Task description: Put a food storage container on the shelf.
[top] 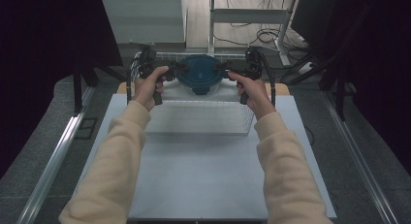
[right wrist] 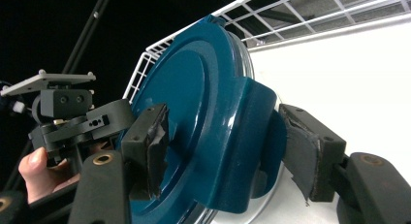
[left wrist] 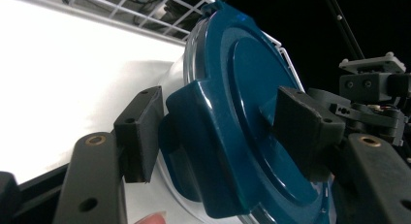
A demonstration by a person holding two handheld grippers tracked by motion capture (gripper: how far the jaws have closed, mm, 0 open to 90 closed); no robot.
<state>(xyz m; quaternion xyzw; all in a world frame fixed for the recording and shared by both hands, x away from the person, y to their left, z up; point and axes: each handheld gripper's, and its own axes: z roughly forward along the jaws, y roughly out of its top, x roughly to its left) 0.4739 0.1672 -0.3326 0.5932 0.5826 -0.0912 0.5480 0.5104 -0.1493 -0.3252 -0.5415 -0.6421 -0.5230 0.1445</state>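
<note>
Grippers flank a round clear container with a dark teal plastic lid [top: 199,72], over the white wire basket [top: 203,118]. The left gripper [top: 170,69] and right gripper [top: 226,67] each straddle a lid tab, jaws parted, pads apparently off it.

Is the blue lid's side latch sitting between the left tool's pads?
Yes: in the left gripper view the blue lid's latch sits between the left tool's pads.

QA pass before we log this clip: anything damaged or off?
Yes: the grey pad on one jaw of the right tongs is torn and ragged beside the round blue-lidded clear container. Nothing spilled.
</note>
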